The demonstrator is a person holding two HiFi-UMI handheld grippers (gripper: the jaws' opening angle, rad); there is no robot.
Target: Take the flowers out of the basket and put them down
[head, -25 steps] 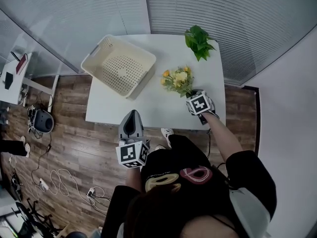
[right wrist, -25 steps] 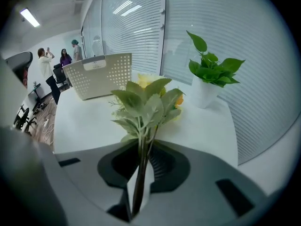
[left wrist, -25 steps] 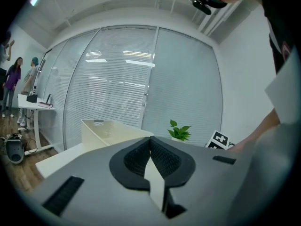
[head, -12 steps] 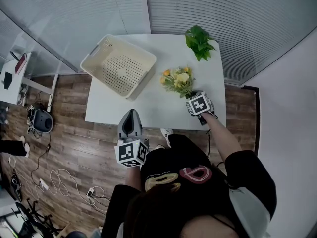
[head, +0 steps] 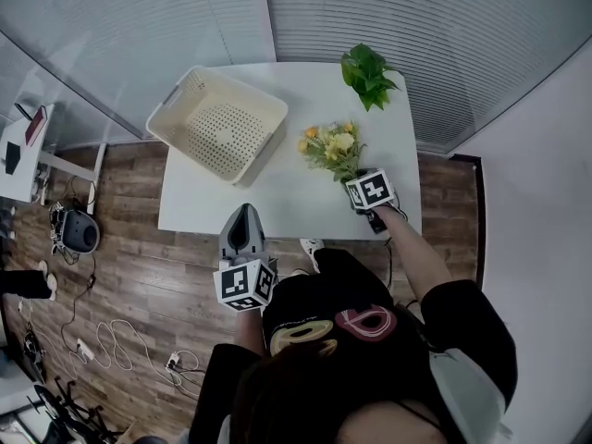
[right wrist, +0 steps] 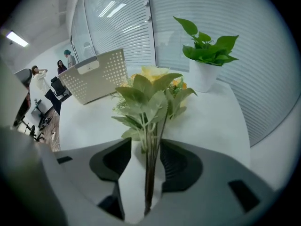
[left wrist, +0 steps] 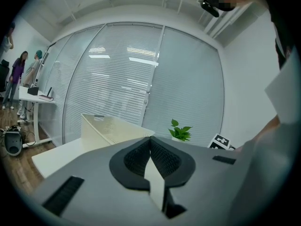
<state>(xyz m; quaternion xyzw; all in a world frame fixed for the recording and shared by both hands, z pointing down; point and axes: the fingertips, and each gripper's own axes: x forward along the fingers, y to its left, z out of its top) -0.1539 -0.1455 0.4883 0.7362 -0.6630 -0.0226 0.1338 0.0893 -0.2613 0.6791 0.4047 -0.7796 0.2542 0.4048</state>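
1. One basket (head: 217, 126) stood empty on the one white table (head: 277, 197), at its far left corner.
2. One bunch of flowers (head: 331, 149), yellow and orange with green leaves, was out of the basket, to the right of it and well apart. Whether it rested on the tabletop could not be made out.
3. One potted plant (head: 367, 74) stood further right of the basket, beyond the flowers. In the head view its leaves hid the pot.
4. There were two tongs. The right gripper (right wrist: 145, 154), right of the basket, had just been opening its jaws; they stood apart with the flower stems between them.
5. The left gripper (left wrist: 151, 147) hung on the person's side of the basket with its jaws pressed together on nothing.
6. In the head view the right gripper covered the stem ends.
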